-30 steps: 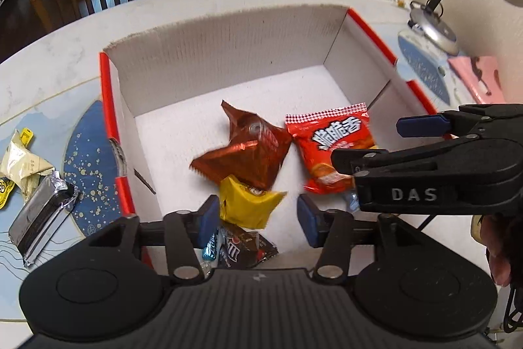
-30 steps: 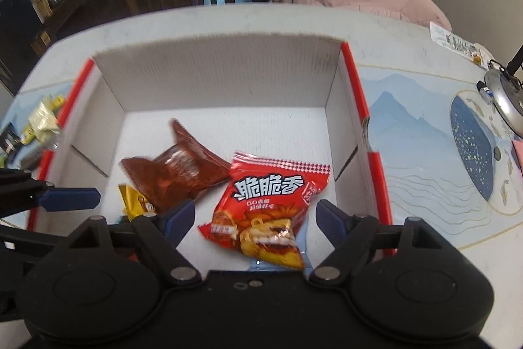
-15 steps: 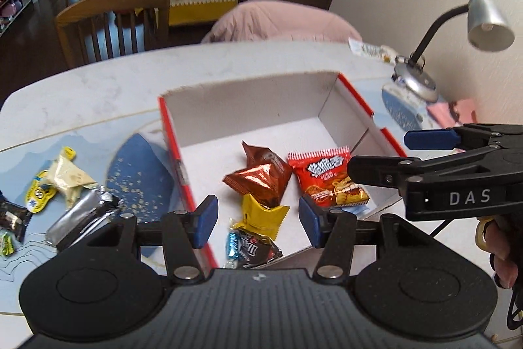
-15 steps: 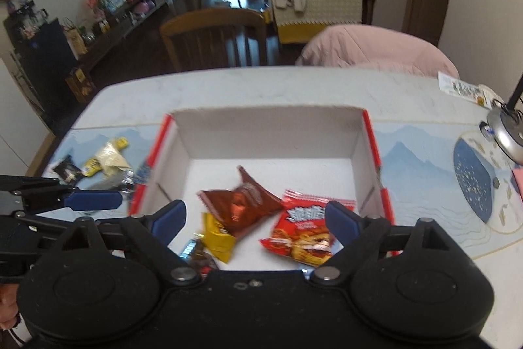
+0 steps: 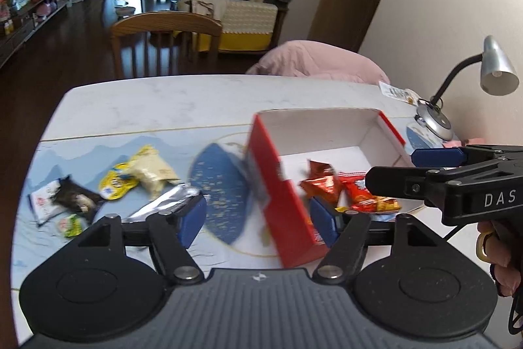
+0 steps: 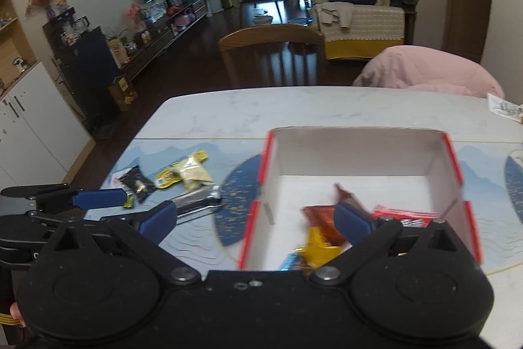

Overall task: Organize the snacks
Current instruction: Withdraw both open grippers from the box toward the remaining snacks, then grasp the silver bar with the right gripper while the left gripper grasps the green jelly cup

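A red-and-white cardboard box point(image 5: 287, 205) point(image 6: 359, 146) stands open on the table. It holds a brown packet point(image 5: 322, 185), a red packet point(image 5: 369, 198) and a yellow packet point(image 6: 318, 246). Left of the box lie loose snacks: a silver packet point(image 5: 163, 201), a cream packet point(image 5: 152, 172), a round yellow one point(image 5: 117, 185) and a black-and-white one point(image 5: 62, 198). My left gripper point(image 5: 258, 221) hangs above the box's left wall, its jaws opening with nothing between them. My right gripper point(image 6: 256, 219) hovers over the box's near left part, its jaws also opening and empty.
A desk lamp point(image 5: 490, 67) stands at the table's right edge, with a slip of paper point(image 5: 397, 92) behind it. A wooden chair point(image 5: 163, 38) and a pink-covered chair point(image 5: 313, 61) stand at the far side. A small green packet point(image 5: 70, 223) lies near the table's left edge.
Both grippers have risen and drawn back from the box, and both views have swung left toward the loose snacks. Both pairs of jaws stand wider. The packets in the box lie as before.
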Demonstrator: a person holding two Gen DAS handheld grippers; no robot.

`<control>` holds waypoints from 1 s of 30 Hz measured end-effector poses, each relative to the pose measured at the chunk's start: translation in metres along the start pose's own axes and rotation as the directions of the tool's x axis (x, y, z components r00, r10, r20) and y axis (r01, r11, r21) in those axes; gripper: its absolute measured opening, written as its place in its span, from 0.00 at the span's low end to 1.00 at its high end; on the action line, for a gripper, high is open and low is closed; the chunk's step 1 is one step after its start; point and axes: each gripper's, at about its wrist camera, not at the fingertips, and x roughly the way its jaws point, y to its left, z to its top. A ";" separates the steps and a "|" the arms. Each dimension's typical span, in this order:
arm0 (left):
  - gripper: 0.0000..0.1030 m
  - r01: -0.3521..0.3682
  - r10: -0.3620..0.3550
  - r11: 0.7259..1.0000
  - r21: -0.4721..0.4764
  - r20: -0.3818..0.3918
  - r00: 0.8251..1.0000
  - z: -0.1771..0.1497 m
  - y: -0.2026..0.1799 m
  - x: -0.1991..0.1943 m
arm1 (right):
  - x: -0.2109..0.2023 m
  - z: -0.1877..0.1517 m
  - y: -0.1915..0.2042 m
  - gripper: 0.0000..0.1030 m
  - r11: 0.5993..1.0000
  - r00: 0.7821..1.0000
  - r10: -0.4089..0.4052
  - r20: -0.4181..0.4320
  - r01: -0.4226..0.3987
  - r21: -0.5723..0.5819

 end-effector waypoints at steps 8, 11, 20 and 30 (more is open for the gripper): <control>0.72 -0.033 0.033 0.997 -0.063 -0.009 0.999 -0.018 0.067 -0.017 | 0.039 -0.008 0.051 1.00 0.999 0.997 0.026 -0.078 -0.024 0.028; 0.72 -0.077 0.076 0.993 -0.090 -0.015 0.997 -0.025 0.094 -0.017 | 0.059 -0.008 0.068 1.00 0.998 0.994 0.017 -0.111 -0.011 0.056; 0.72 -0.185 0.179 0.972 -0.143 -0.051 0.983 -0.034 0.166 -0.002 | 0.135 -0.006 0.099 0.99 0.970 0.974 -0.073 -0.215 0.119 0.210; 0.72 -0.194 0.179 0.967 -0.168 -0.099 0.979 -0.037 0.215 0.023 | 0.216 0.001 0.104 0.95 0.908 0.918 -0.187 -0.349 0.297 0.295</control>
